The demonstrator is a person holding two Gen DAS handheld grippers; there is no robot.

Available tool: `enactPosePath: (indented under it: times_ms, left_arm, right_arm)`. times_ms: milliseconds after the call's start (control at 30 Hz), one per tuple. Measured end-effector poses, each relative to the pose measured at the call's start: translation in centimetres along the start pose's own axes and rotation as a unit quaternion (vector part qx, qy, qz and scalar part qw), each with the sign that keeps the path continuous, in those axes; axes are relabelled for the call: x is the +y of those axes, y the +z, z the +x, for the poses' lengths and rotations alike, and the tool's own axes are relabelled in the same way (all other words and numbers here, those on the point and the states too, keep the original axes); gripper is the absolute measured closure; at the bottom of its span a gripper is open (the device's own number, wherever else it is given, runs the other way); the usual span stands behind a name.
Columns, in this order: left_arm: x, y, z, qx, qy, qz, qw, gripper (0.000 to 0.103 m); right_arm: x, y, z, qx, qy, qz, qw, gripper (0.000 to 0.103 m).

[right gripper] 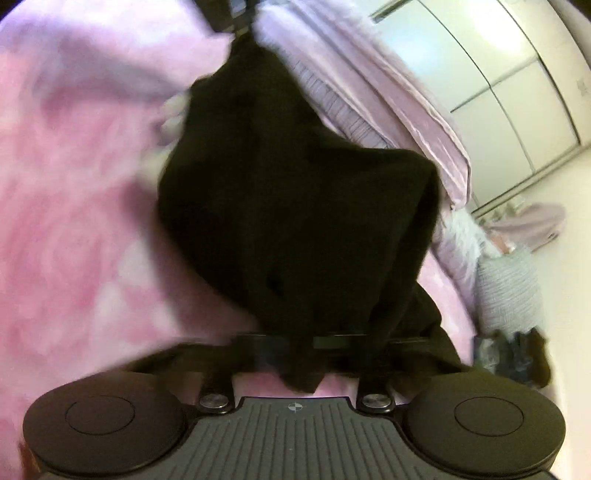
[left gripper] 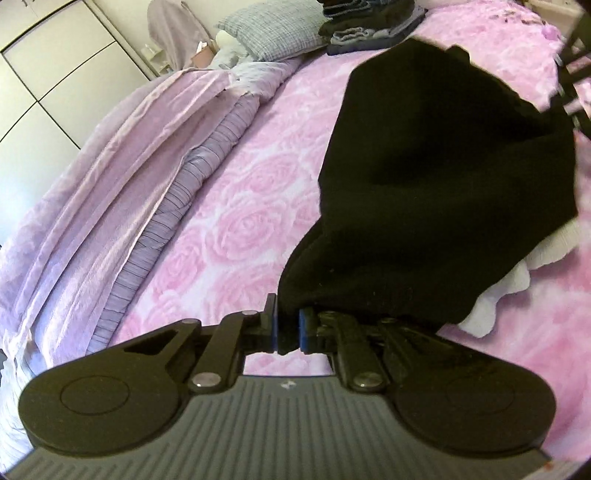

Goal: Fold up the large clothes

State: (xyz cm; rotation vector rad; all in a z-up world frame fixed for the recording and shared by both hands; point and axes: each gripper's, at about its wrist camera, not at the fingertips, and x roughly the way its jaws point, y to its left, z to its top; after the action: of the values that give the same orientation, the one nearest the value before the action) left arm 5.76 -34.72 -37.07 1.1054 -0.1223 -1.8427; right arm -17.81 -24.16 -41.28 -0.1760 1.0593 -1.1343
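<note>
A large black garment (left gripper: 443, 177) hangs lifted over a pink rose-patterned bedspread (left gripper: 240, 221). My left gripper (left gripper: 287, 326) is shut on its near corner, the blue pads (left gripper: 304, 330) pinching black cloth. In the right wrist view the same black garment (right gripper: 295, 221) stretches away from my right gripper (right gripper: 301, 343), which is shut on a bunched edge of it. The cloth drapes over those fingers and hides the pads. At the far top of that view the garment runs up to the other gripper (right gripper: 240, 14). A white cloth (left gripper: 509, 277) shows under the garment.
A rumpled lilac duvet (left gripper: 110, 184) lies along the bed's left side, with a checked pillow (left gripper: 273, 29) and a stack of folded dark clothes (left gripper: 369, 26) at the head. White wardrobe doors (right gripper: 498, 92) stand beside the bed.
</note>
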Motion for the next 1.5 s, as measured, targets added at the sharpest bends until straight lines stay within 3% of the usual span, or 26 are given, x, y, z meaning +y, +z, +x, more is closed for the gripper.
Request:
enactPosePath:
  times_ms: [233, 367, 467, 667, 800, 967, 1033, 1167, 1300, 1400, 1500]
  left_arm:
    - [2.1, 4.6, -5.1, -0.037, 0.019, -0.102, 0.9939, 0.095]
    - [4.4, 8.8, -10.0, -0.071, 0.053, -0.201, 0.9756, 0.096]
    - [5.7, 12.0, -13.7, -0.092, 0.085, -0.244, 0.9617, 0.096]
    - [5.1, 17.9, -23.1, -0.127, 0.166, -0.263, 0.9419, 0.098]
    - [2.0, 20.7, -30.0, -0.139, 0.221, -0.270, 0.9268, 0.098]
    - [-2.2, 23.5, -38.1, -0.155, 0.285, -0.298, 0.8980, 0.098]
    - [-3.1, 24.5, -40.3, -0.158, 0.301, -0.295, 0.8931, 0.098]
    - [-2.8, 26.5, -42.3, -0.160, 0.313, -0.293, 0.8892, 0.098]
    - [-0.6, 27.3, -40.7, -0.146, 0.312, -0.284, 0.8949, 0.098]
    - [2.3, 26.5, -35.8, -0.116, 0.283, -0.301, 0.9035, 0.098]
    - [5.5, 24.8, -28.5, -0.074, 0.245, -0.319, 0.9126, 0.098]
  right_arm:
    - [-12.0, 4.4, -6.5, -0.060, -0.024, 0.115, 0.991, 0.102]
    - [-19.1, 8.2, -10.2, -0.116, -0.063, 0.152, 0.979, 0.102]
    - [-24.5, 10.0, -12.9, -0.160, -0.065, 0.199, 0.965, 0.102]
    - [-29.7, 12.1, -19.4, -0.243, -0.051, 0.217, 0.944, 0.103]
    - [-32.1, 10.7, -25.5, -0.280, -0.024, 0.213, 0.936, 0.103]
    - [-33.4, 8.4, -31.8, -0.319, 0.030, 0.183, 0.929, 0.102]
    - [-33.9, 8.0, -34.0, -0.335, 0.042, 0.171, 0.925, 0.102]
    - [-35.5, 9.0, -36.0, -0.353, 0.055, 0.170, 0.919, 0.102]
    - [-37.0, 11.9, -34.8, -0.336, 0.056, 0.180, 0.923, 0.102]
    - [-37.8, 14.3, -30.3, -0.288, 0.070, 0.196, 0.935, 0.102]
    - [-38.4, 17.5, -22.3, -0.209, 0.091, 0.224, 0.947, 0.102]
